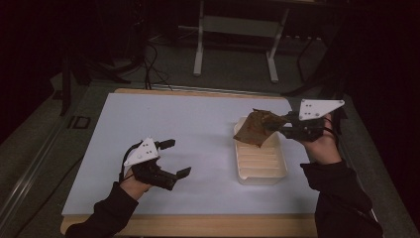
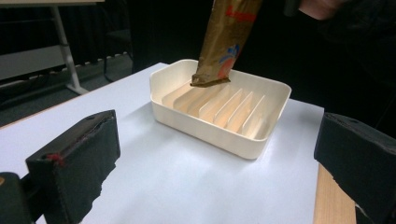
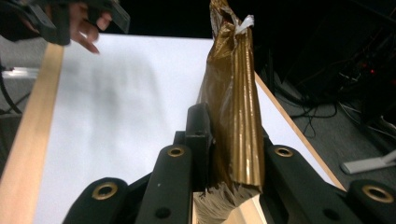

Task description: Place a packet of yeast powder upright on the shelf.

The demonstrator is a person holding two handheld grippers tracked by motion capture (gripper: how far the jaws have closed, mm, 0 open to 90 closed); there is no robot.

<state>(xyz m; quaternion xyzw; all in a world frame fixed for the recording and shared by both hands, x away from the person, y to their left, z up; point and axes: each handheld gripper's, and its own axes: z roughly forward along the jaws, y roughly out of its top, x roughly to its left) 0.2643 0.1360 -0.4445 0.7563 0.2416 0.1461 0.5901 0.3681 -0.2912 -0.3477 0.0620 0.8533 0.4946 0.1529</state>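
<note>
The right gripper [image 1: 281,124] was clamped on a crinkled brown-gold foil snack packet [image 1: 253,127], its jaws closed tight on one end of the wrapper; in the right gripper view the pleated foil [image 3: 232,112] stood pinched between the two black jaws. The packet hung over the far end of a cream plastic rectangular tray with raised ribs inside [image 1: 261,173], which sat on the right side of the white table top [image 1: 163,124]. In the left gripper view the packet's free lower edge [image 2: 223,51] dangled just above the ribs at the tray's [image 2: 219,135] far end; whether it touched them could not be told.

The left gripper [image 1: 176,157] rested at the near left of the table, well apart from the tray, its jaws spread wide and holding nothing.

Several things could have gone wrong from here. The grip was on one end of slippery foil only, so the packet might have slid out or swung on release. The limp lower edge could have caught on a rib or the rim and folded, leaving the packet propped half out. The tray looked light and was unheld, so a push from the packet or jaws might have shoved it along the table.
</note>
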